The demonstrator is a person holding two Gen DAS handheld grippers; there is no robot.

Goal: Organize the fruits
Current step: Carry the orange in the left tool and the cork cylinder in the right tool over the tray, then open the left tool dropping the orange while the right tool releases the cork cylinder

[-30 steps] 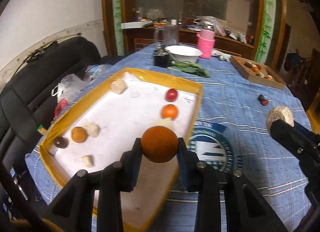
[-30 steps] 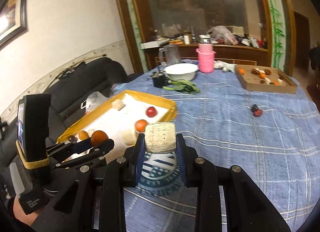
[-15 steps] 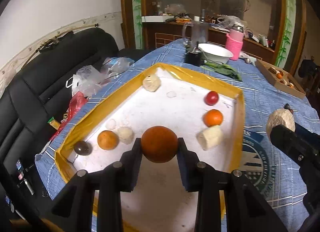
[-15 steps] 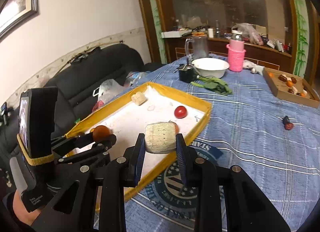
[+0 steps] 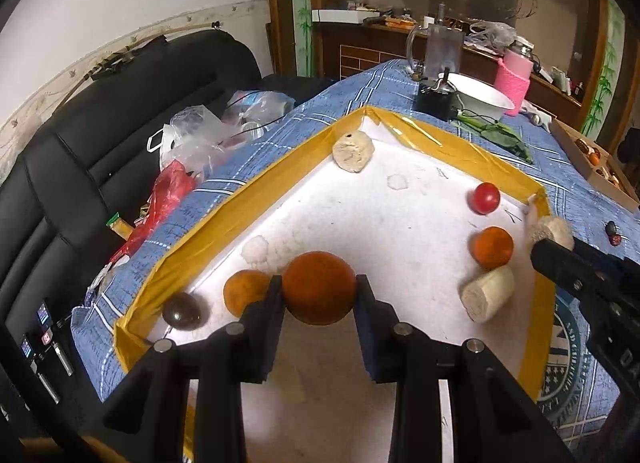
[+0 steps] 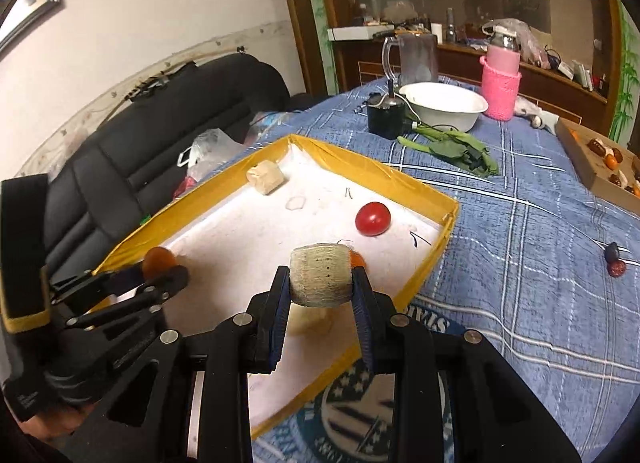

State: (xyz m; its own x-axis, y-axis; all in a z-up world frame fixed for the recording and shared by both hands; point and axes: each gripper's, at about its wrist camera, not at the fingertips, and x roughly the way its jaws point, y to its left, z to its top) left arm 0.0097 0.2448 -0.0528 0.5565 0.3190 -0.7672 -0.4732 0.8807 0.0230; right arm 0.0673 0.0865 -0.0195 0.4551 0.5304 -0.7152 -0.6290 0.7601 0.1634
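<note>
My left gripper (image 5: 319, 297) is shut on an orange round fruit (image 5: 319, 287), held over the near left part of the yellow-rimmed white tray (image 5: 224, 219). My right gripper (image 6: 321, 285) is shut on a pale cylindrical fruit piece (image 6: 321, 281) above the tray's (image 6: 376, 167) near right side. In the tray lie a red tomato (image 5: 485, 198), an orange (image 5: 492, 247), a pale cylinder piece (image 5: 487, 298), another pale piece (image 5: 353, 151) at the far corner, a small orange fruit (image 5: 245, 291) and a dark round fruit (image 5: 182, 311).
On the blue checked tablecloth (image 6: 540, 247) stand a white bowl (image 6: 443, 105), pink bottle (image 6: 501, 81), glass jug (image 6: 414, 55), green leaves (image 6: 456, 149), a cardboard box of fruits (image 6: 600, 159) and small dark fruits (image 6: 614, 259). A black sofa (image 5: 80, 167) with plastic bags (image 5: 192, 135) lies left.
Both grippers have moved left and forward with their fruits, from beside the tray to over it. The tray now fills more of both views.
</note>
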